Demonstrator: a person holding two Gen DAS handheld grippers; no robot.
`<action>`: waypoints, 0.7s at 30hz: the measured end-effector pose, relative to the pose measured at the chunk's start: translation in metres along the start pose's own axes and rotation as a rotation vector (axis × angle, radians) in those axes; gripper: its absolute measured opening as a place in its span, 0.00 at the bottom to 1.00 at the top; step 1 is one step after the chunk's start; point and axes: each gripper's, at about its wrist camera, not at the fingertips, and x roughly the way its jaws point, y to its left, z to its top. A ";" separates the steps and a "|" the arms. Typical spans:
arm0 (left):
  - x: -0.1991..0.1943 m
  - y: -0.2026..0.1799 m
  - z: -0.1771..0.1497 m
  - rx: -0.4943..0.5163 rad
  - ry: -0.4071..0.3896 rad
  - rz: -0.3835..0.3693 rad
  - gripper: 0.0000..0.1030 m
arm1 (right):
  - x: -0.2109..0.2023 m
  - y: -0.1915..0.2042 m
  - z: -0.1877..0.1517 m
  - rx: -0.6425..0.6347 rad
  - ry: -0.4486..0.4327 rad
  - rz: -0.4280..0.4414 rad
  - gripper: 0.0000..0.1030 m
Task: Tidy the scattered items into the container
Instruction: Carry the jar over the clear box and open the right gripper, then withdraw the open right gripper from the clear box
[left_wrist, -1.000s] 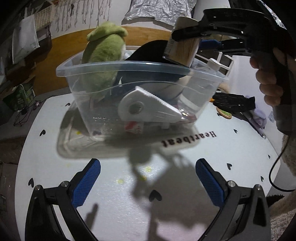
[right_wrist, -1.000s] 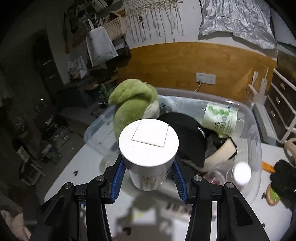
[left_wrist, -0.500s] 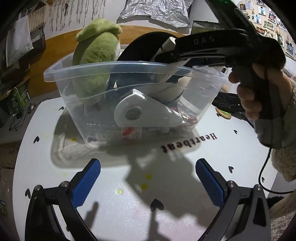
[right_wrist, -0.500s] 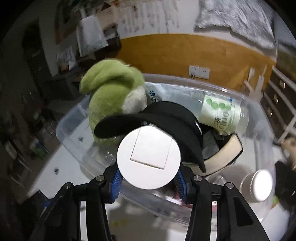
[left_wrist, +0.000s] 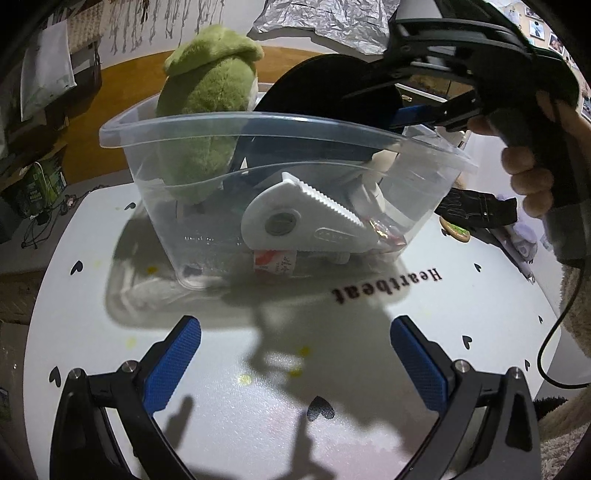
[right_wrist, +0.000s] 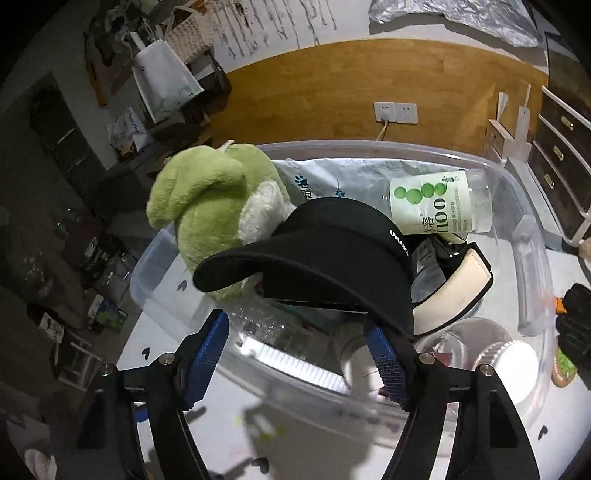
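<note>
Right tool (right_wrist: 299, 354), jaws just spread and empty, over clear container (left_wrist: 280, 129) on white bench (left_wrist: 461, 306) before wood-panelled wall (right_wrist: 351, 85); left tool (left_wrist: 295, 365) spread, empty; bottle (right_wrist: 436, 203) lies left-right at far wall.

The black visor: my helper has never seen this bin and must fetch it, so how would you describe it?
Find the clear plastic bin on the white table. Inside, right of the green plush toy and in front of the green-labelled bottle, lies the black visor. It alone is black, with a long curved brim and small white lettering.
</note>
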 end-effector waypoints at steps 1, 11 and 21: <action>0.000 0.000 0.001 0.001 -0.001 0.000 1.00 | -0.005 0.000 -0.002 -0.001 -0.006 0.004 0.73; -0.008 -0.011 0.004 0.016 -0.026 -0.002 1.00 | -0.045 -0.011 -0.023 0.051 -0.042 -0.006 0.73; -0.025 -0.032 0.011 0.037 -0.066 0.017 1.00 | -0.096 -0.029 -0.070 0.131 -0.162 -0.098 0.73</action>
